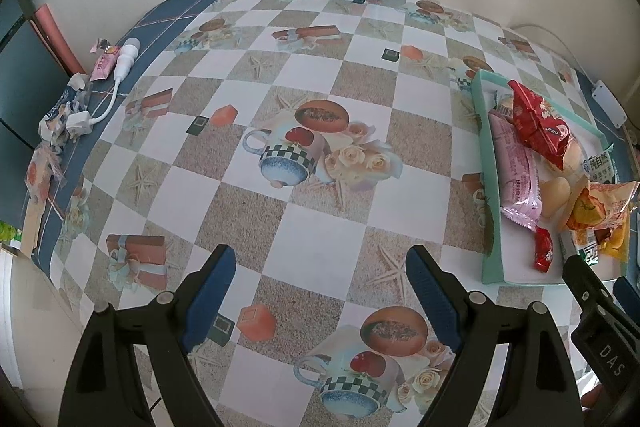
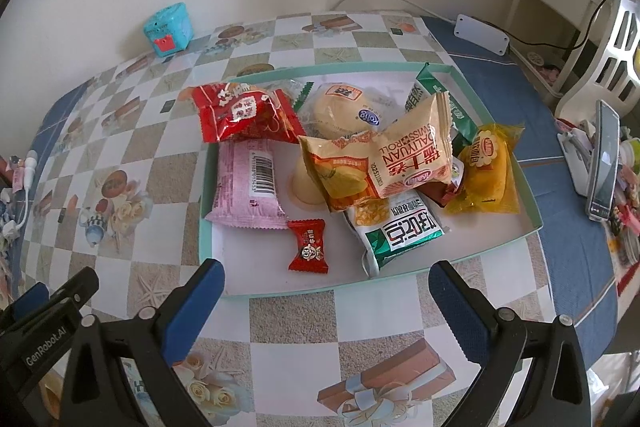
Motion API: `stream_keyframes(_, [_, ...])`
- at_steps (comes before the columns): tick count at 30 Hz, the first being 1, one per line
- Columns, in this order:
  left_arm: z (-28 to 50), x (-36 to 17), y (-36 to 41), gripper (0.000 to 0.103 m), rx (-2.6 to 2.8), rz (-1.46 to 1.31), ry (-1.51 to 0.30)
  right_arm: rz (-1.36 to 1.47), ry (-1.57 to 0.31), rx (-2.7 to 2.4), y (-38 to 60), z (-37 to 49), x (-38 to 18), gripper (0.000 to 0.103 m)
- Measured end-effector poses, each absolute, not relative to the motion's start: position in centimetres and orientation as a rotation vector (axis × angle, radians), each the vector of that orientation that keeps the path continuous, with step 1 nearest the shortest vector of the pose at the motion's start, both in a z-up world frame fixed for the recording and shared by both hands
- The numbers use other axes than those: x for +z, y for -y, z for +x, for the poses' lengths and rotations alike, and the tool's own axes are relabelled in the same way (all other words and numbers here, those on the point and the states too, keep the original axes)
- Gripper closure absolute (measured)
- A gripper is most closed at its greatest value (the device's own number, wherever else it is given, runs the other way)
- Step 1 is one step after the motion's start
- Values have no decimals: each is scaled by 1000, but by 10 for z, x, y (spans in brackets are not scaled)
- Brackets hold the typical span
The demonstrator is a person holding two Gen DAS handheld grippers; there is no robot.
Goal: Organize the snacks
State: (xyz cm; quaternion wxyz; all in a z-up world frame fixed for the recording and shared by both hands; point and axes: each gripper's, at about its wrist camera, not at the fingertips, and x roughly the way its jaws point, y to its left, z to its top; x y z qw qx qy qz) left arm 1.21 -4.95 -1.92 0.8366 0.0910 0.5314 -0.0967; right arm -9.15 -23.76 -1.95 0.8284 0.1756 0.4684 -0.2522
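With both the left tongs (image 1: 320, 291) and right tongs (image 2: 326, 303) wide open and empty above the bench (image 1: 320, 227), the light, crinkly, slippery foil snack packets (image 2: 376, 163) heaped in the shallow mint-green cardboard tray (image 2: 534, 223) are probably best pinched by a crimped end seam.

One tray (image 2: 534, 223) with roughly nine snack packets: two red, one pink, two green-white, plus one teal box (image 2: 168, 29).

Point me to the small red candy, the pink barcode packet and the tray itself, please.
small red candy (image 2: 308, 247): right wrist view, middle of its wrapper.
pink barcode packet (image 2: 248, 187): right wrist view, middle of the pack, beside the barcode.
tray (image 2: 280, 281): right wrist view, bare white floor near the front rim.
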Motion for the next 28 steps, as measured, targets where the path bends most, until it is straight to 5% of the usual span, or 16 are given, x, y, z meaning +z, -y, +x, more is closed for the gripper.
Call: stream_keyframes(28, [12,-19,48,16,-199,197,-1127,369,-1005,-532,237,-91,-24,0])
